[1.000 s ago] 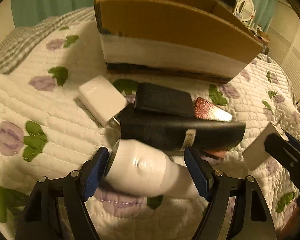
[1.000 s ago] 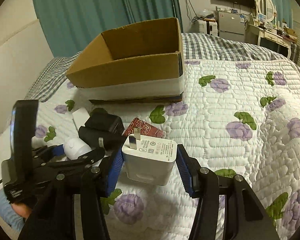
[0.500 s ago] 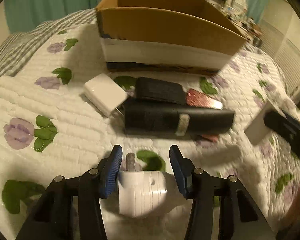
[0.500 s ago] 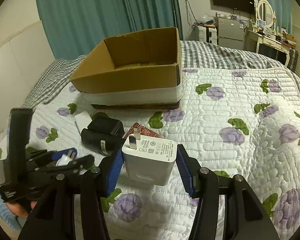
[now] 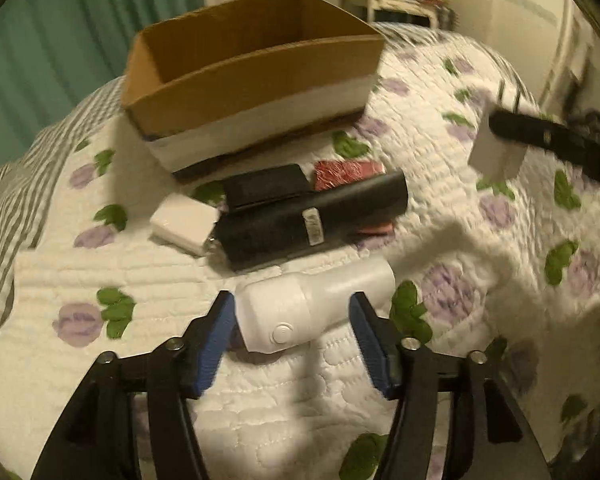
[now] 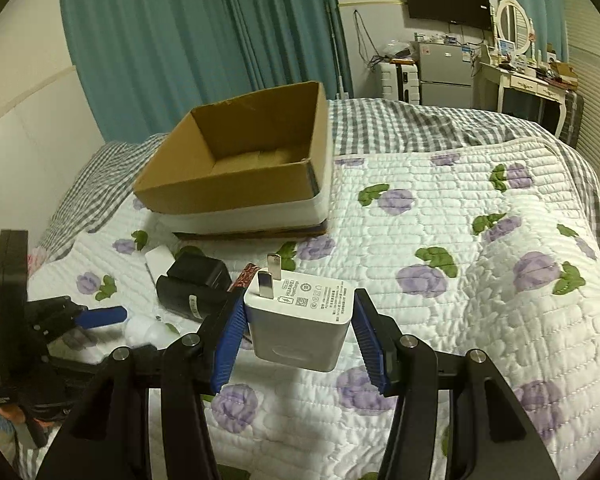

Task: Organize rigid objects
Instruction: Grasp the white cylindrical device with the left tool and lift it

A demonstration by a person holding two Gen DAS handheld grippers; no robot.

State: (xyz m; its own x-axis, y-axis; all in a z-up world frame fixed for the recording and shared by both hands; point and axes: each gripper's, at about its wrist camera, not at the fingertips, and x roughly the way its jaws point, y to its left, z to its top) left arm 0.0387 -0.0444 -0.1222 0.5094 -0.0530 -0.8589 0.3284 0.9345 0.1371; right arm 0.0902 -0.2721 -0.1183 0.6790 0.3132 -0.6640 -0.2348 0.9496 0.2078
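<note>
My right gripper (image 6: 297, 336) is shut on a white wall charger (image 6: 300, 322) with its prongs up, held above the quilt; it also shows in the left wrist view (image 5: 497, 156). My left gripper (image 5: 292, 332) is open around a white plug-shaped device (image 5: 312, 304) that lies on the quilt between the blue pads, apart from the right pad. The open cardboard box (image 5: 256, 76) stands behind; in the right wrist view (image 6: 240, 164) its inside looks empty.
Between the device and the box lie a black cylinder (image 5: 312, 220), a black case (image 5: 266, 190), a white adapter (image 5: 184, 224) and a red item (image 5: 348, 170). The floral quilt (image 6: 460, 280) covers the bed. A desk and fridge stand far back.
The left gripper had closed on the white device and lifted it; now its jaws are open and the device lies on the quilt, turned. The right gripper rose slightly with the charger.
</note>
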